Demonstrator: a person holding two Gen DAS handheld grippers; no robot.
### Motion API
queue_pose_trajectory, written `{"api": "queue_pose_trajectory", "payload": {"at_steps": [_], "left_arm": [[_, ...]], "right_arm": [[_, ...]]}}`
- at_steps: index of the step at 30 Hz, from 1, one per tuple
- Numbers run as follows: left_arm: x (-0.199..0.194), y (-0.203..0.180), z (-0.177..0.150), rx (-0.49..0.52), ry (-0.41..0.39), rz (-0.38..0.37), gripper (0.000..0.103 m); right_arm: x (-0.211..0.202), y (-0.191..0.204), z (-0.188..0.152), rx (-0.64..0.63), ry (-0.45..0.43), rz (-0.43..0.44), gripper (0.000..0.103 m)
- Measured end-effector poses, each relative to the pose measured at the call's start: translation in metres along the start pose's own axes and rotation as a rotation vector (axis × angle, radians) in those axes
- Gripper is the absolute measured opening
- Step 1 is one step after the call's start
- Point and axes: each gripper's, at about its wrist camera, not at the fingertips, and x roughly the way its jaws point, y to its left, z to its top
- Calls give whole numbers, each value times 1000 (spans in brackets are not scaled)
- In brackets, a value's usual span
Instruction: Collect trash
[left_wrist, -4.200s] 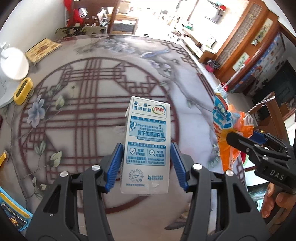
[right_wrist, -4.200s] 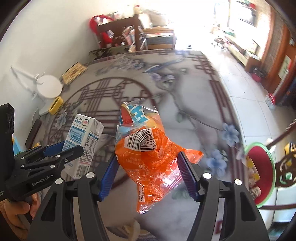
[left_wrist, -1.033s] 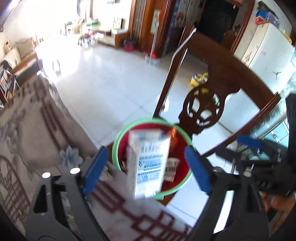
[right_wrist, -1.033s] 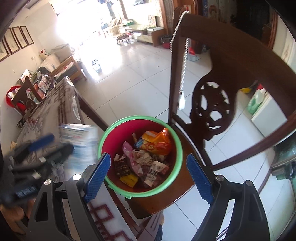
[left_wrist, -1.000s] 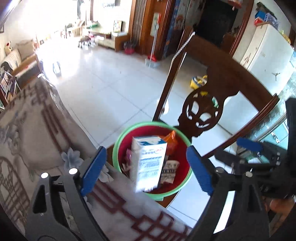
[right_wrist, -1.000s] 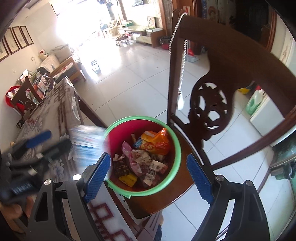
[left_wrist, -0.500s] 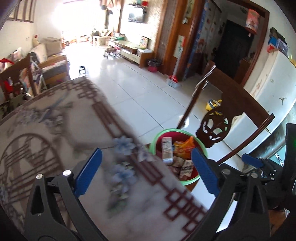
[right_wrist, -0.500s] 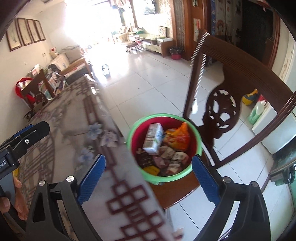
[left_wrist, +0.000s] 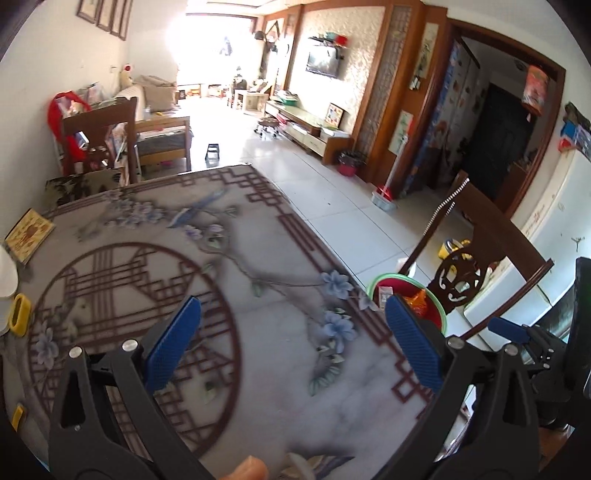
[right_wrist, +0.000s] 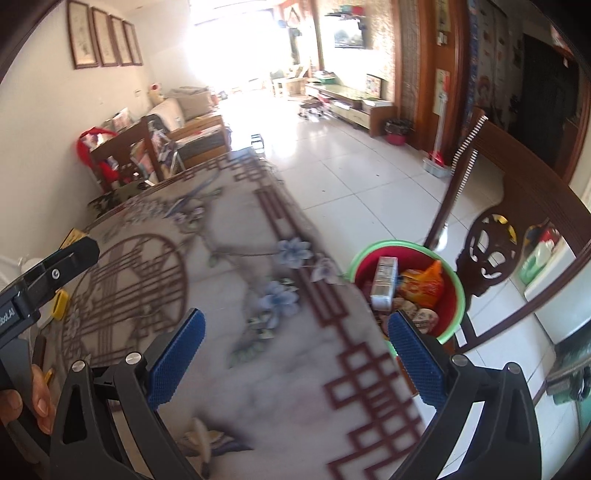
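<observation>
Both my wrist views are bright with daylight pouring from the far end of the room, where the window area (left_wrist: 207, 44) blows out to pure white and washes the floor tiles (right_wrist: 280, 122) with glare. The near bench (left_wrist: 258, 369) is smeared with motion blur in both feeds, worst along its patterned edge (right_wrist: 351, 369) in the right view. My blue fingers (left_wrist: 173, 343) stay sharp. The red bin (right_wrist: 448, 291) is fairly crisp on the right, soft on the left. The dark doorway (left_wrist: 495, 140) sits in deep shade. Fisheye bending curves the walls, and black vignette closes every corner.
</observation>
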Motion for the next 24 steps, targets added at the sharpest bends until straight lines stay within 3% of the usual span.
{"api": "queue_pose_trajectory", "payload": {"at_steps": [4, 6, 10, 13, 16, 19, 24], "left_arm": [[-15, 15, -4, -14, -45, 39, 98], [-22, 18, -4, -14, -83, 69, 98], [-43, 26, -5, -37, -192, 85, 98], [-53, 29, -5, -56, -247, 75, 98], [-53, 31, -3, -65, -238, 39, 98], [-52, 36, -6, -93, -225, -10, 98], [-62, 40, -15, -117, -313, 53, 98]], "right_arm": [[-11, 15, -3, -3, -36, 21, 96], [-23, 22, -5, -9, -101, 20, 96], [-64, 32, -15, -8, -393, -42, 96], [-80, 32, -24, 18, -529, -72, 96], [-77, 37, -25, 36, -506, -152, 96], [-73, 43, -27, 3, -491, -156, 96], [-69, 45, -29, 2, -473, -161, 96]]}}
